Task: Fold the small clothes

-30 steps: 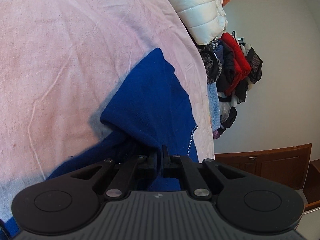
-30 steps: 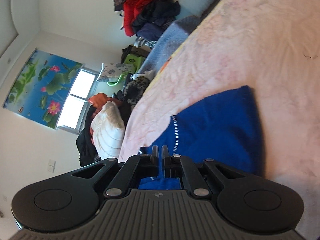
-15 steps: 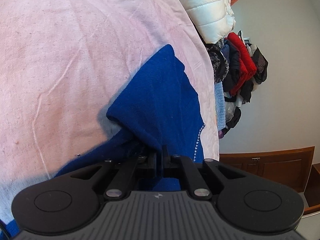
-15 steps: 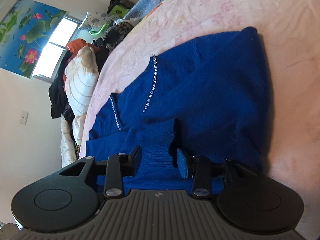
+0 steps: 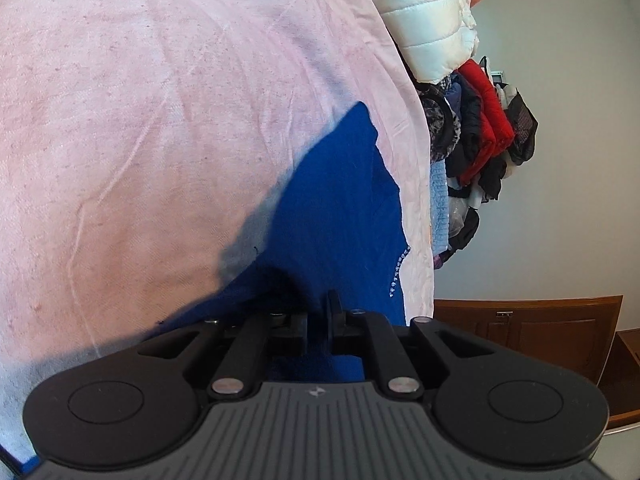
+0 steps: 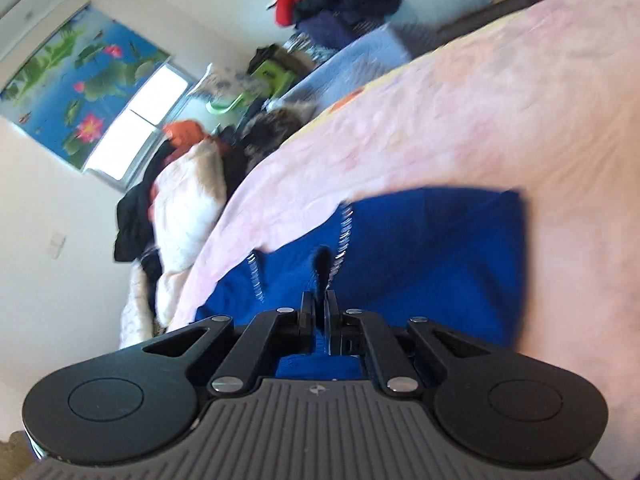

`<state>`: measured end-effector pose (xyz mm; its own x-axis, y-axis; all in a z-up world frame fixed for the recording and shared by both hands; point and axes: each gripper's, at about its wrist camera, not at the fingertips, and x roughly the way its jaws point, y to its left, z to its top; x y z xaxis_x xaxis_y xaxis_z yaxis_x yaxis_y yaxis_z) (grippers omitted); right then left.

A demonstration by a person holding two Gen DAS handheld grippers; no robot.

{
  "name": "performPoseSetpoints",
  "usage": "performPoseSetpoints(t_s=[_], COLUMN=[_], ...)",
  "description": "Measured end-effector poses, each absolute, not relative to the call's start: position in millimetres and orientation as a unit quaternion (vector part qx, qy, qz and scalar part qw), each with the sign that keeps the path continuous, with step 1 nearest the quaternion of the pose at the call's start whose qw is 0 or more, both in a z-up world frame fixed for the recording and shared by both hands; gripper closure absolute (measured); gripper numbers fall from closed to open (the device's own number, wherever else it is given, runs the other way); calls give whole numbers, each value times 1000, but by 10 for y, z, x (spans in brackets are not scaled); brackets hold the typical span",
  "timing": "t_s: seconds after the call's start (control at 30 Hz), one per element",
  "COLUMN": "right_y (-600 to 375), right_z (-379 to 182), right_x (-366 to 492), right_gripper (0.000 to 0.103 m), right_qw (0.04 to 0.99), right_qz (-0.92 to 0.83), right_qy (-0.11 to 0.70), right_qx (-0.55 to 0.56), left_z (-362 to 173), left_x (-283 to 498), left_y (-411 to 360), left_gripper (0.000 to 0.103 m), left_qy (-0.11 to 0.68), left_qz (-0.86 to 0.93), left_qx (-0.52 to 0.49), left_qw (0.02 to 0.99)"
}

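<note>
A small royal-blue knit sweater with a rhinestone trim lies on the pink bedsheet. My left gripper is shut on a fold of the blue sweater at its near edge. In the right wrist view the same sweater lies partly folded, with the rhinestone line running across it. My right gripper is shut, with blue knit between and under its fingers. This view is motion-blurred.
A white puffer jacket and a pile of red and dark clothes sit beyond the bed's far edge. A wooden cabinet stands at the right. A window and lotus picture are on the wall.
The left gripper has lowered toward the bed with the sweater edge. The right gripper opened half a second ago over the sweater and is shut on it again now.
</note>
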<state>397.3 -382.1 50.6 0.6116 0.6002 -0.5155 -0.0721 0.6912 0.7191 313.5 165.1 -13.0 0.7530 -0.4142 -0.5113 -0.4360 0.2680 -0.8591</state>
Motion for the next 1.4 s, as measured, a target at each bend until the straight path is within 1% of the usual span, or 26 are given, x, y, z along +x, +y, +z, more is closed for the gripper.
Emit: performPoseSetpoints(t_s=[0.17,0.23,0.37,0.47,0.5,0.57,0.6,0.63,0.67,0.77,0.83,0.9,0.97,1.03,1.1,1.17,1.2,1.23,1.33,1.4], right_y=[-4168,-4152,-4169,-4107,-4107,-4118,-4122,-4121,-4124,-4114,-4058,-3904,-3651,-3368,-3156,-3000,-2973,-2978,-3114,-3110], right_z=[113,18,75,-3,-19,3,20,51,89,308,481,573,568,499,385,237,170,140,78,41], right_x=[3934,3888,3910,4006,3999,3967,3942,3902,3861,3726,3686,3724,3825,3931,4034,4072,4047,3988,3853,3790], right_gripper=[95,95,95,95,94,88,74,67,59,61,59,52,44,45,45,47,46,47,47,48], right_qw=[824,824,828,827,827,827,828,830,835,871,898,903,900,901,903,907,911,918,921,927], right_qz=[131,129,136,123,124,129,128,128,130,99,84,106,137,153,142,116,117,127,144,151], right_qy=[448,445,422,449,447,441,437,432,424,385,350,343,355,366,381,396,390,373,355,339], right_qx=[322,326,344,315,317,324,327,327,326,288,254,235,214,177,138,82,59,47,66,48], left_z=[-178,-147,-137,-159,-149,-98,-54,5,84,359,555,721,813,826,739,528,386,331,265,243], left_x=[3162,3180,3188,3168,3165,3156,3144,3124,3093,3001,2991,3042,3157,3374,3643,3899,4011,3992,3999,3979], left_y=[1620,1606,1618,1619,1616,1604,1594,1579,1552,1410,1245,1024,819,610,413,314,308,324,326,285], left_gripper=[92,92,93,93,93,93,93,92,92,92,92,92,92,92,92,92,92,92,92,92], left_qy=[350,352,352,349,351,360,369,379,390,416,407,378,342,322,327,358,380,347,331,323], left_qz=[10,13,17,18,17,12,5,-5,-14,-31,-34,-32,-35,-34,-21,-5,14,10,-1,3], left_qx=[-605,-596,-592,-594,-591,-578,-569,-552,-527,-423,-344,-277,-237,-195,-139,-83,-59,-45,3,18], left_qw=[715,721,725,725,726,732,735,743,755,805,846,883,909,926,934,930,923,937,944,946])
